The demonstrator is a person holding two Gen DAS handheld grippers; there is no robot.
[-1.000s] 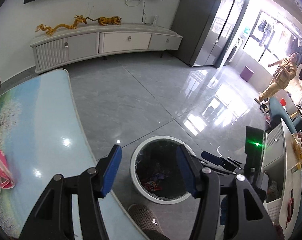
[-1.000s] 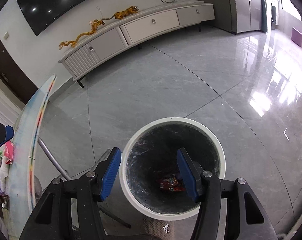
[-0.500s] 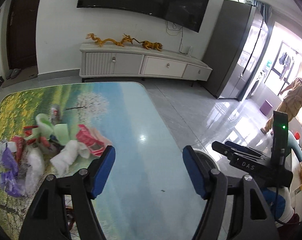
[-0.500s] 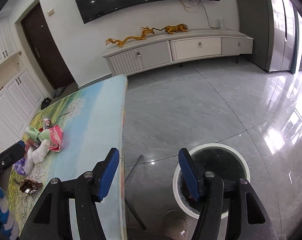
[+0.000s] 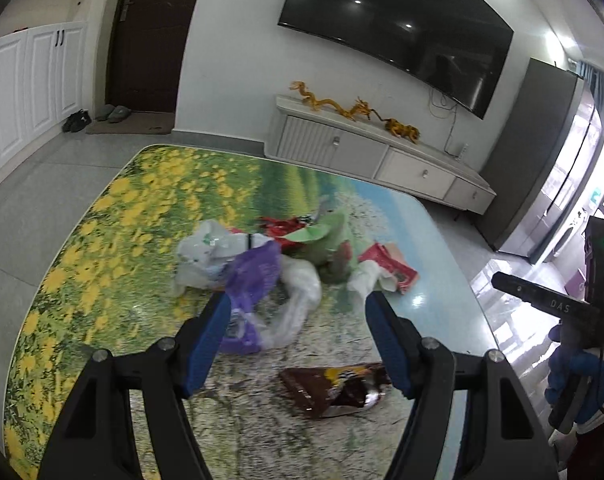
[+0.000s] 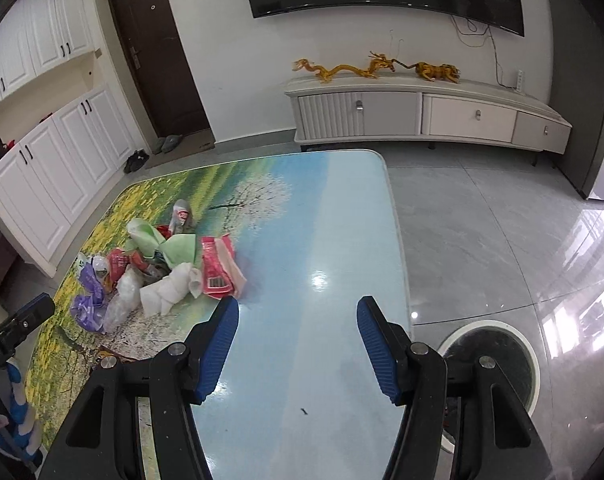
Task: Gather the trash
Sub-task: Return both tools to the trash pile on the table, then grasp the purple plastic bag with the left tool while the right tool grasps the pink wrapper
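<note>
Crumpled wrappers, bags (image 5: 262, 276) heaped on table; brown wrapper (image 5: 333, 388) apart (nearer camera); bin (image 6: 497, 356) on floor.

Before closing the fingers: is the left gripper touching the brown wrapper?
Apart. In the left wrist view the open left gripper is above the brown wrapper, nothing between its fingers.

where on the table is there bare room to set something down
The blue half of the table, between the pink packet and the edge nearest the bin, is bare. So is the far yellow-flower end. The trash pile and the brown wrapper crowd the middle.
</note>
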